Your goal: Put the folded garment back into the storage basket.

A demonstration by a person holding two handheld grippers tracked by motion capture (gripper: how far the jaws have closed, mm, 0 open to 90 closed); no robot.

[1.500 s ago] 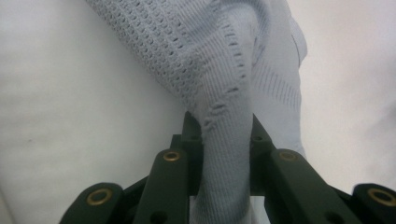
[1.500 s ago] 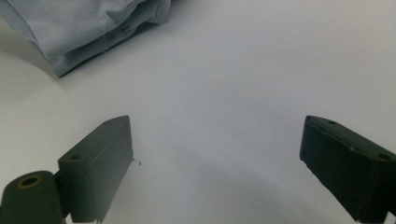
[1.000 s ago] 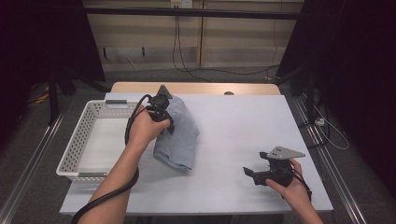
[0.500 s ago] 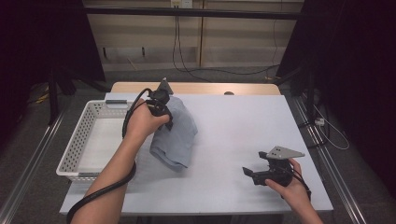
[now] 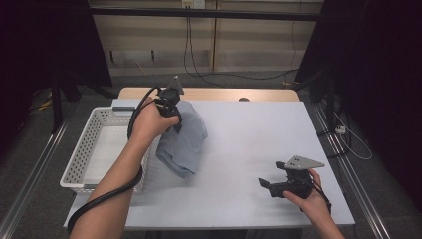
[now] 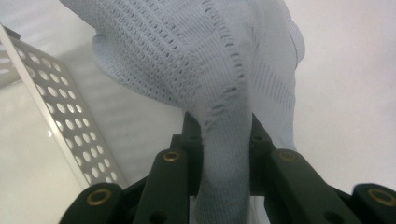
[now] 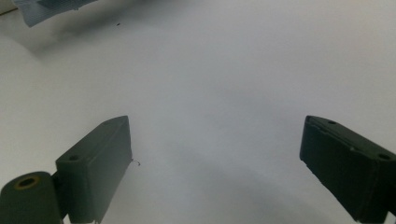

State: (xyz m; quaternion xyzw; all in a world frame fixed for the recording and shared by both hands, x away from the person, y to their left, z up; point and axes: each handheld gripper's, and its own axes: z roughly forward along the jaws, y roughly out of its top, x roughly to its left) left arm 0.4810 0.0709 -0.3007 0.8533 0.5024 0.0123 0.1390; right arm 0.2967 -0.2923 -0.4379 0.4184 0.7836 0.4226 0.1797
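A light blue knitted garment (image 5: 181,142) hangs from my left gripper (image 5: 174,119), its lower end near the white table (image 5: 249,134). In the left gripper view the black jaws pinch a bunched fold of the garment (image 6: 224,70), and my left gripper (image 6: 223,133) is shut on it. A white perforated basket (image 5: 87,149) stands at the table's left, just beside the hanging cloth; its wall (image 6: 60,107) appears in the left gripper view. My right gripper (image 5: 266,185) rests low over the table's front right, held by a hand. Its jaws stand wide apart with nothing between them (image 7: 215,154).
The basket's inside looks empty. A corner of the blue garment (image 7: 42,11) appears at the top left of the right gripper view. A black cable (image 5: 114,191) trails from the left gripper along the forearm. A wooden strip (image 5: 209,93) runs along the table's far edge.
My left gripper has risen with the garment, lifting more of the cloth off the table. The right gripper has stayed where it was.
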